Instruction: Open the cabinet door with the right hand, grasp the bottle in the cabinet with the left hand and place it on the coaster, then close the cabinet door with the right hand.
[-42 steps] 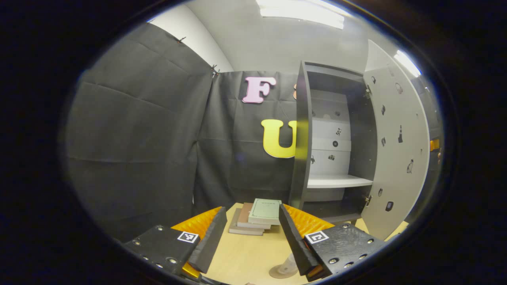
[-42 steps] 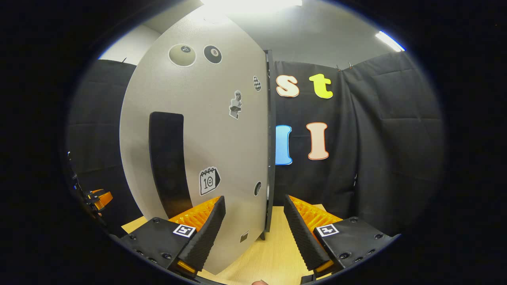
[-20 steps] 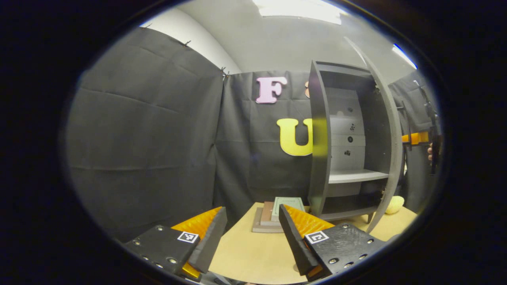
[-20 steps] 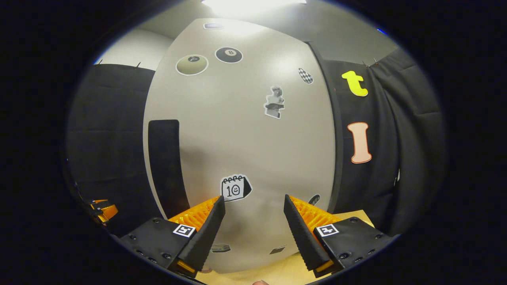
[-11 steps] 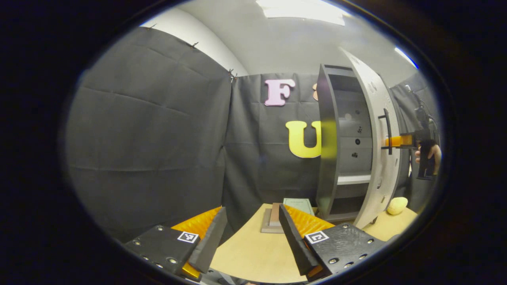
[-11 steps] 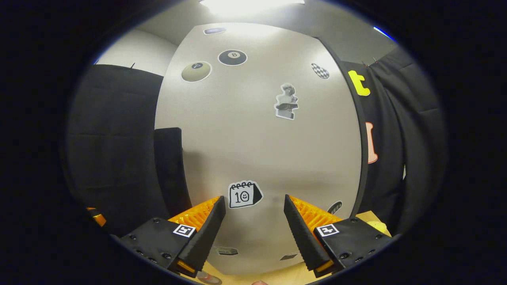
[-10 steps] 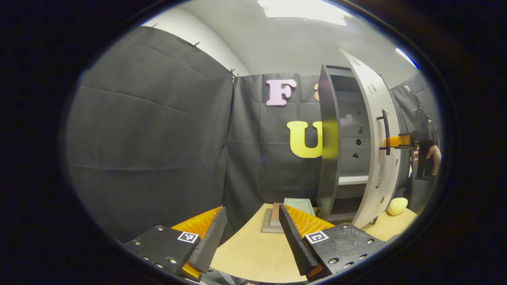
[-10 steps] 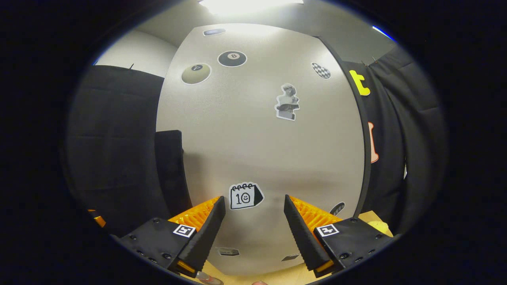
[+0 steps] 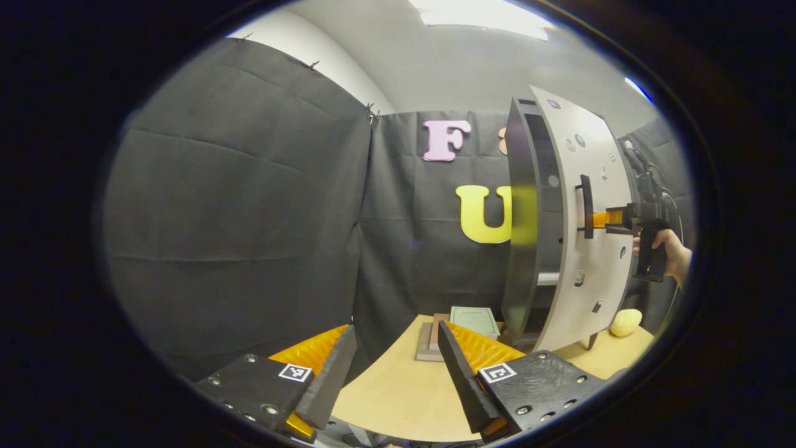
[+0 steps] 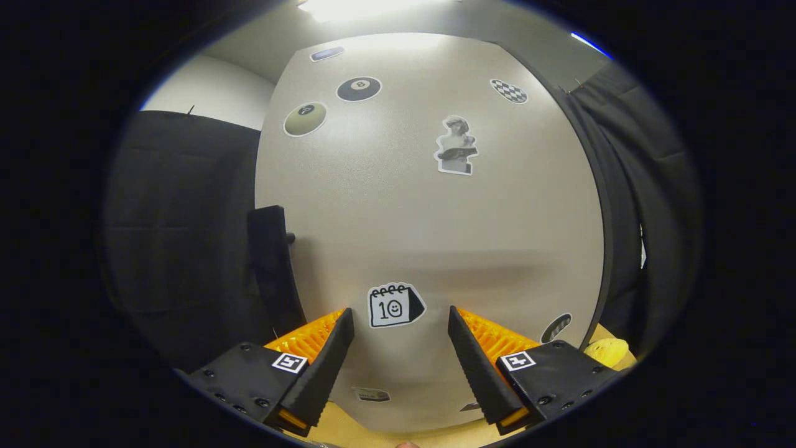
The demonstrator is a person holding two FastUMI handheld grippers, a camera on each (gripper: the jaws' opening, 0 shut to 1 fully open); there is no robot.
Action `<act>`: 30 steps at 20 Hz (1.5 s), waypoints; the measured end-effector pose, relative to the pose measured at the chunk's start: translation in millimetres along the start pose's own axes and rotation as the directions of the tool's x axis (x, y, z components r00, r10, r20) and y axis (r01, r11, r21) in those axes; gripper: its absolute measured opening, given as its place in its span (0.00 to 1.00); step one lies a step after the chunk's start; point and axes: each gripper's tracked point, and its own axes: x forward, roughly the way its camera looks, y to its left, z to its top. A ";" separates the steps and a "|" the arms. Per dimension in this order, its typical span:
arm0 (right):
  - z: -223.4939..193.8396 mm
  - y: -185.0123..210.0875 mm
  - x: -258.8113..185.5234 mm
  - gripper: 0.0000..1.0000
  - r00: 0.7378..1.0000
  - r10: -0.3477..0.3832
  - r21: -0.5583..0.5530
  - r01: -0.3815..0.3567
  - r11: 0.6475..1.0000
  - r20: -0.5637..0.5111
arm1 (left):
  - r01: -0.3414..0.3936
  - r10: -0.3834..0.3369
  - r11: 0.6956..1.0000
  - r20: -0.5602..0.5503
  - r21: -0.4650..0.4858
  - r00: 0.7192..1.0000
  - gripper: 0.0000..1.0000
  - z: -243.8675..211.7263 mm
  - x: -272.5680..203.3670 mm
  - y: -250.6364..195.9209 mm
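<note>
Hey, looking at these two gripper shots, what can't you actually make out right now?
- Cabinet interior: in the left gripper view the nearly shut cabinet door hides most of it.
- Bottle and coaster: not made out; the table is cut off by the lower edge.
- Right hand-held gripper: in the left gripper view, too small to tell whether it touches the door.
- Stickers on the door: too small in the left gripper view.
- Yellow object: too small to identify.
</note>
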 end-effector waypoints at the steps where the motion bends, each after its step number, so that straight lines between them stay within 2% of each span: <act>1: -0.5 0.6 0.2 0.97 1.000 -0.006 -0.003 0.006 1.000 0.002 | 0.004 -0.004 1.000 0.000 0.001 1.000 0.80 1.2 1.4 -1.9; 5: 0.6 2.1 -2.7 0.97 1.000 -0.028 -0.018 0.028 0.999 0.000 | 0.021 -0.021 1.000 0.007 0.006 1.000 0.80 8.7 8.2 -10.8; 8: 5.7 2.8 -12.0 0.97 1.000 -0.014 -0.023 0.014 1.000 0.003 | 0.044 -0.044 0.999 0.014 0.008 0.999 0.80 15.4 15.2 -26.2; 14: 18.5 -12.2 -79.5 0.97 1.000 -0.005 -0.039 0.007 0.999 0.027 | 0.130 -0.131 0.991 0.025 0.026 0.991 0.80 29.4 33.0 -78.6; 21: 30.8 -60.7 -153.4 0.98 0.998 -0.038 -0.082 0.041 0.996 0.043 | 0.245 -0.245 0.969 0.027 0.011 0.969 0.80 44.4 48.9 -155.7; 29: 32.9 -135.5 -227.1 0.98 0.989 -0.129 -0.077 0.135 0.988 0.078 | 0.325 -0.326 0.945 0.041 0.019 0.945 0.80 68.0 53.2 -233.4; 30: 32.8 -143.6 -234.8 0.98 0.987 -0.140 -0.082 0.147 0.986 0.082 | 0.331 -0.332 0.943 0.043 0.026 0.942 0.82 71.1 55.2 -240.0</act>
